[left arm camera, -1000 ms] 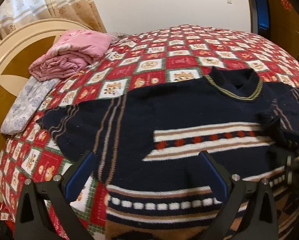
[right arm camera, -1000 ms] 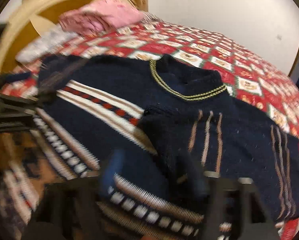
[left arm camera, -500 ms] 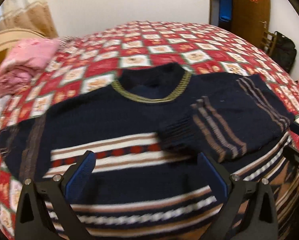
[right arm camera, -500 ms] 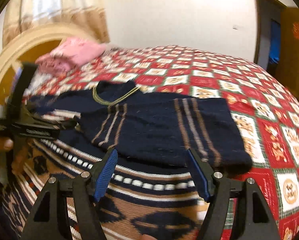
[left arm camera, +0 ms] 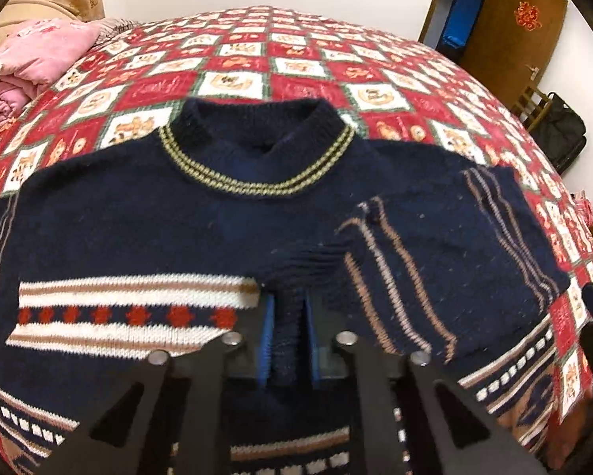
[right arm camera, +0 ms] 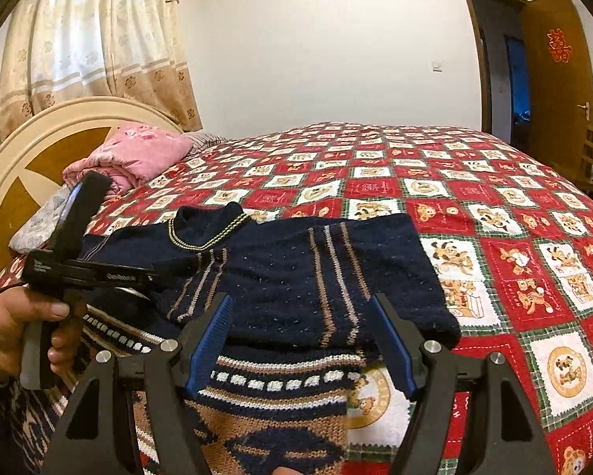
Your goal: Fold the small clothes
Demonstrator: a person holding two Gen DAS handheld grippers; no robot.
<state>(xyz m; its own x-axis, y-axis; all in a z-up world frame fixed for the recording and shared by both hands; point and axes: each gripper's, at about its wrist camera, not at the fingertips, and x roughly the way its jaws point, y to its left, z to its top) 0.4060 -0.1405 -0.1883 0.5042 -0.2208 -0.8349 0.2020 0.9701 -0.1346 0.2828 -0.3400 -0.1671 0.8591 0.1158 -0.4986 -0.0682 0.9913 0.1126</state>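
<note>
One blue sweater (left arm camera: pixel 145 213) is being pinched at its folded sleeve cuff (left arm camera: pixel 288 316) by the just-closed left gripper (left arm camera: pixel 288 336); the right gripper (right arm camera: pixel 302 340) is being held spread above the sweater's hem.

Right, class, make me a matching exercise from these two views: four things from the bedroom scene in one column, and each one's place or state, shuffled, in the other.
Things:
1. left gripper
2. right gripper
3. pink quilt
4. folded sleeve

Places or states:
A. bundled by the headboard
B. jaws just closed on the sleeve's cuff
C. jaws open, holding nothing
D. lying across the sweater's chest

Pairs: 1-B, 2-C, 3-A, 4-D
</note>
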